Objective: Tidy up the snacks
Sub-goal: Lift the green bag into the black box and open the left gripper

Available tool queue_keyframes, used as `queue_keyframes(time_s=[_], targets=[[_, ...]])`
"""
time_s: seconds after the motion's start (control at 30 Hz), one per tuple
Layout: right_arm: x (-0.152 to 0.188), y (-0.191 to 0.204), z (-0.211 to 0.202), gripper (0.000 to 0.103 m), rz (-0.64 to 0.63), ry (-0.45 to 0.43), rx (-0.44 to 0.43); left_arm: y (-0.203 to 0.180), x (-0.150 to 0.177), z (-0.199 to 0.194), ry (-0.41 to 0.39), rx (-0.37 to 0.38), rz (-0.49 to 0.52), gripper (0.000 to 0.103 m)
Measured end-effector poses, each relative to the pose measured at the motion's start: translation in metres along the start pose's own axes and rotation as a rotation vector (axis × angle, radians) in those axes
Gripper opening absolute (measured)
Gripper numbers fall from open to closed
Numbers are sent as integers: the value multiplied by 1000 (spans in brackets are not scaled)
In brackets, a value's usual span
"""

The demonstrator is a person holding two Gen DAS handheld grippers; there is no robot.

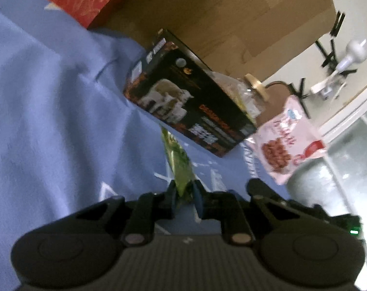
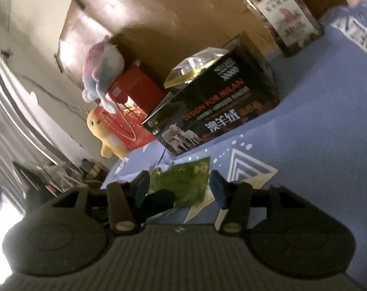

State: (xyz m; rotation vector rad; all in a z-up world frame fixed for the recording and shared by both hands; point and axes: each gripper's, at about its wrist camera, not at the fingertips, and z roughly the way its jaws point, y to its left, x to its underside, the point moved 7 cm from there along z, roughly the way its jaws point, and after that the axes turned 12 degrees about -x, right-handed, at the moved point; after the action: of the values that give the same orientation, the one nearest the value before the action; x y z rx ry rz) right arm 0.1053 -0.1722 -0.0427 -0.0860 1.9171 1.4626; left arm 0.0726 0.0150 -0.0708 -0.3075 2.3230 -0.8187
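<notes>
Green snack packet (image 1: 179,167) pinched edge-on in the left gripper (image 1: 185,197), above the blue cloth (image 1: 50,109), near the black box (image 1: 190,104). Looks light, floppy, crinkly; best held by its seam. Right gripper (image 2: 181,189) fingers apart around it, not visibly touching.

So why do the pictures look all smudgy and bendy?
Left wrist view: motion blur smears the pink snack bag and black box; the fisheye curves the edges. Right wrist view: the jar and plush toys are soft, with bright glare washing out the lower left corner.
</notes>
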Motion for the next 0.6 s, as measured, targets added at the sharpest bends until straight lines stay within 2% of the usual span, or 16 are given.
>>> queue_keyframes(time_s=[0.13,0.23,0.4,0.5,0.57,0.6], targets=[[-3,-6,-3,58,88,5,-61,-13,7,-12,20,126,-13,14],[-4,-9,-7,59,129,-7,-87,-25,10,-19,16,171,6,14],[-5,-6,-11,66,157,-19,-136,-41,10,-27,9,206,32,14],[-5,-8,-12,67,219,-2,-225,-46,7,-31,-5,214,39,14],[-4,-8,-13,63,253,6,-258,-46,4,-33,-12,215,39,14],[-5,-7,-15,54,249,1,-266,-46,2,-34,-20,212,41,14]])
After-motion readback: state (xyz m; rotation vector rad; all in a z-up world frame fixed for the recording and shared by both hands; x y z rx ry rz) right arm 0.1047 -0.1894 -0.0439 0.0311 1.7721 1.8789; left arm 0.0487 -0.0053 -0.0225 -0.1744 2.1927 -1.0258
